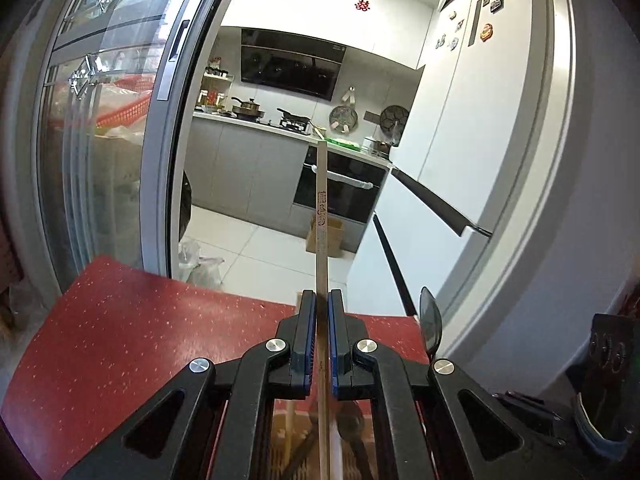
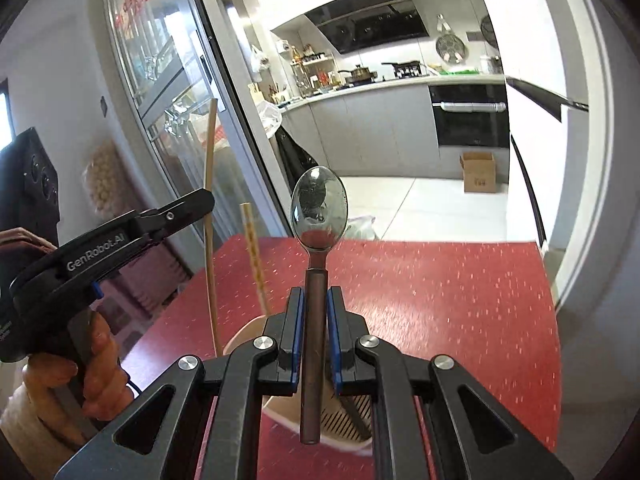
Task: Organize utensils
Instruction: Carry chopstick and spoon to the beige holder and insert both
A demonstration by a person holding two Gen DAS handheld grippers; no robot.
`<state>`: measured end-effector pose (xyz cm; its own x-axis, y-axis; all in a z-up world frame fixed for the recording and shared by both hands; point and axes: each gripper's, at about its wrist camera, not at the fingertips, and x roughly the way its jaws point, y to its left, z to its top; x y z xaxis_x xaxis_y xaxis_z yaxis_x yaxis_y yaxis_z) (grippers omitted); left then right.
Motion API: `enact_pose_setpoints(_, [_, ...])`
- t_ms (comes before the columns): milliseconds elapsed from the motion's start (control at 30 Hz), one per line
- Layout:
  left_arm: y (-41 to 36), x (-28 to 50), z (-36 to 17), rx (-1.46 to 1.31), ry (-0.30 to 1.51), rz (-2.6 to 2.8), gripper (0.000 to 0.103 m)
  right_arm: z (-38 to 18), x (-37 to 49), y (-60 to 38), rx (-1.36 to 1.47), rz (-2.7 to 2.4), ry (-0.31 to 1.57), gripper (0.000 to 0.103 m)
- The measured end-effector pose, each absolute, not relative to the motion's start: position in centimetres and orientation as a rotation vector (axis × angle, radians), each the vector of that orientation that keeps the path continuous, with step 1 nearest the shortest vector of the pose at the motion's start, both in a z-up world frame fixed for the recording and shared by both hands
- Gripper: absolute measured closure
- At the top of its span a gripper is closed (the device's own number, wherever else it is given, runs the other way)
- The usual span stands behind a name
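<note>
My left gripper (image 1: pixel 322 300) is shut on a wooden chopstick (image 1: pixel 322 216) that stands upright between the pads. In the right wrist view the left gripper (image 2: pixel 200 204) holds that chopstick (image 2: pixel 210 184) at the left. My right gripper (image 2: pixel 316 296) is shut on a metal spoon (image 2: pixel 319 208), bowl up, brown handle down. The spoon also shows in the left wrist view (image 1: pixel 430 326). Below both grippers stands a beige slotted utensil holder (image 2: pixel 344 416) with a second, patterned chopstick (image 2: pixel 253 248) leaning in it.
The holder stands on a red speckled table (image 2: pixel 440 300). A glass cabinet and sliding door frame (image 1: pixel 168 128) rise at the left. Beyond lies a kitchen with a cardboard box (image 2: pixel 480 172) on the floor and a white wall (image 1: pixel 540 200) at the right.
</note>
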<state>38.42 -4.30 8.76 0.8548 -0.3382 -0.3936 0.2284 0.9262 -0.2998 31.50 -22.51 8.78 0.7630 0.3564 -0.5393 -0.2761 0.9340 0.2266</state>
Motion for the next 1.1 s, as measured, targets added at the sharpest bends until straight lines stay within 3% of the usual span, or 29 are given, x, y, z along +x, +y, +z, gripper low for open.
enact_pose_setpoints(400, [-5.0,38.8,4.4,-0.242,0.392,-0.269,0.069,4.6,31.6,-20.6,-0.065,0.304,0.465,0.091])
enact_pose_setpoints(1000, [-5.6,34.5,1.2,-0.109,0.468,-0.223,0.068,1.7,29.7,-18.9,-0.19,0.318,0.528,0.09])
enact_pose_setpoints(1100, [-5.1,34.0,1.3,-0.117,0.488,-0.217,0.068,1.8,29.6,-19.2,-0.178,0.329,0.55,0.082])
